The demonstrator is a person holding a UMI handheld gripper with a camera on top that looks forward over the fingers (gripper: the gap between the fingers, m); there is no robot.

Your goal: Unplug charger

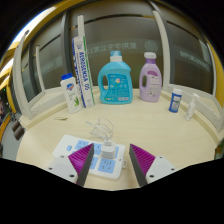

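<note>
a white charger [108, 158] stands between the gripper's [110, 160] spread fingers on a pale table [160, 125], its cable [100, 128] coiled ahead, detergent bottles [117, 80] lined beyond.

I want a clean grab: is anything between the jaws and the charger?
Nothing visible is. The white charger sits on the power strip between the open jaws of the gripper, with gaps at both sides. The bottles stand far beyond.

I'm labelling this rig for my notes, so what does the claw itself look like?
The claw shows two dark, wedge-shaped fingers, each with a magenta pad on its inner face. No cables, markings or sleeves are visible on it.
</note>
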